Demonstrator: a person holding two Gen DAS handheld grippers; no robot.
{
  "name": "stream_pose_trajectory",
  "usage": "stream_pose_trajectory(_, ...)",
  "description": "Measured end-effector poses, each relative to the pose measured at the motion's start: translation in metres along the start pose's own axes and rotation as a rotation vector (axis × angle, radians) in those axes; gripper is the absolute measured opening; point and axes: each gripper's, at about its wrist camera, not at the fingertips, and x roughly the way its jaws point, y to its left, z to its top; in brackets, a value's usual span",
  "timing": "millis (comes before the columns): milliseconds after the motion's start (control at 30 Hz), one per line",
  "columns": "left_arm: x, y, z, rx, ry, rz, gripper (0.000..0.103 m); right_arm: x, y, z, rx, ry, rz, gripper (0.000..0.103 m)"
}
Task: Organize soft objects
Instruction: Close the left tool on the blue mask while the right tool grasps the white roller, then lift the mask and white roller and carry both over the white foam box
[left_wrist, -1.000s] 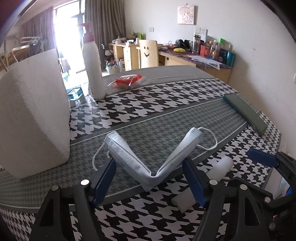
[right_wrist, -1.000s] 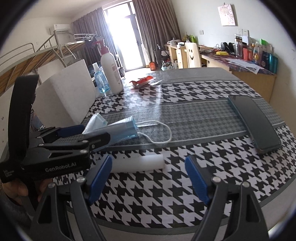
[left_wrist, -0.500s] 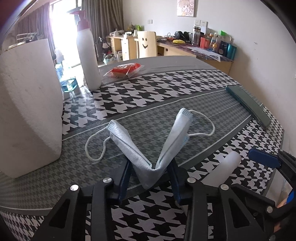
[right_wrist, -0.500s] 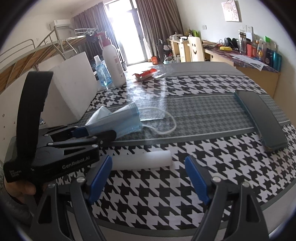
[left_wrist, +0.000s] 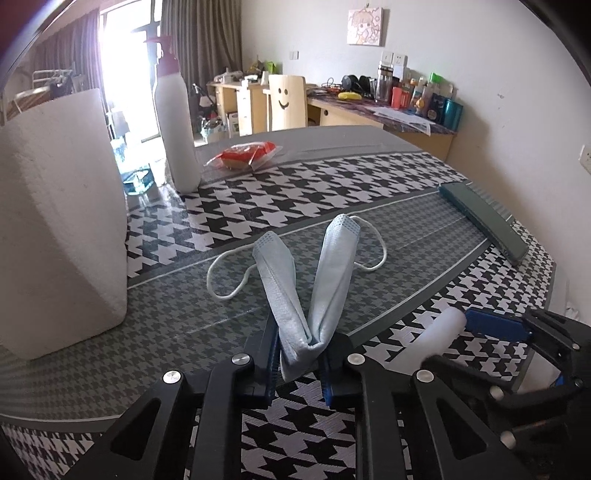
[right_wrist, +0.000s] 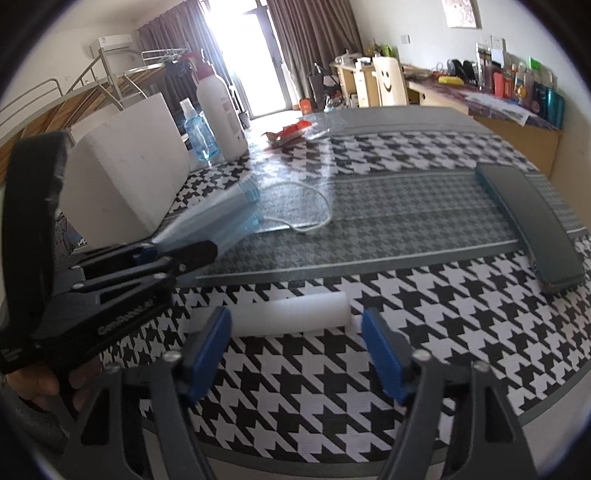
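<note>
Pale blue pleated fabric fills the centre of the left wrist view: a disposable face mask (left_wrist: 314, 291), folded into a V, is pinched at its fold between the blue pads of the left gripper (left_wrist: 299, 363). The jaws are closing and already press on the mask from both sides. Its two halves rise apart, and the white ear loops trail onto the houndstooth tablecloth (left_wrist: 369, 192).

In the right wrist view, the right gripper (right_wrist: 299, 354) has its jaws apart and closing. A white foam cylinder (right_wrist: 288, 315) lies on its side on the cloth just beyond the blue pads (right_wrist: 384, 354), not touched by them. The left gripper appears at the left edge of this view, held by a hand (right_wrist: 40, 387), with the mask sticking out of it, blurred.

A large white foam block (left_wrist: 62, 221) stands at the left of the table. Behind it are a tall white pump bottle (left_wrist: 175, 122) and a red packet (left_wrist: 243, 155). A dark flat case (right_wrist: 528, 221) lies at the right.
</note>
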Motion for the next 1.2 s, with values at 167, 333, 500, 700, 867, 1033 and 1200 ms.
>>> stream_pose_trajectory(167, -0.008, 0.002, 0.000, 0.004, -0.019, 0.002, 0.019, 0.003, 0.001, 0.003, -0.009, 0.016, -0.038, 0.057)
stream_pose_trajectory(333, -0.016, 0.006, -0.002, -0.003, -0.036, -0.002, 0.019, 0.007, 0.008, 0.005, -0.038, 0.029, -0.090, 0.046)
stream_pose_trajectory(500, -0.023, 0.013, -0.004, -0.019, -0.052, 0.004, 0.019, 0.010, 0.011, 0.007, -0.034, 0.044, -0.065, 0.021)
stream_pose_trajectory(700, -0.036, 0.021, -0.005, -0.036, -0.081, 0.005, 0.019, 0.004, 0.017, 0.011, -0.026, 0.021, -0.039, 0.014)
stream_pose_trajectory(867, -0.046, 0.026, -0.004, -0.042, -0.112, 0.009, 0.019, -0.006, 0.026, 0.018, -0.038, -0.016, -0.024, 0.014)
stream_pose_trajectory(1033, -0.057, 0.031, -0.006, -0.046, -0.135, 0.016, 0.019, -0.016, 0.035, 0.025, -0.044, -0.047, -0.008, 0.014)
stream_pose_trajectory(1200, -0.067, 0.035, -0.005, -0.045, -0.158, 0.023, 0.019, -0.027, 0.044, 0.032, -0.065, -0.085, -0.003, 0.015)
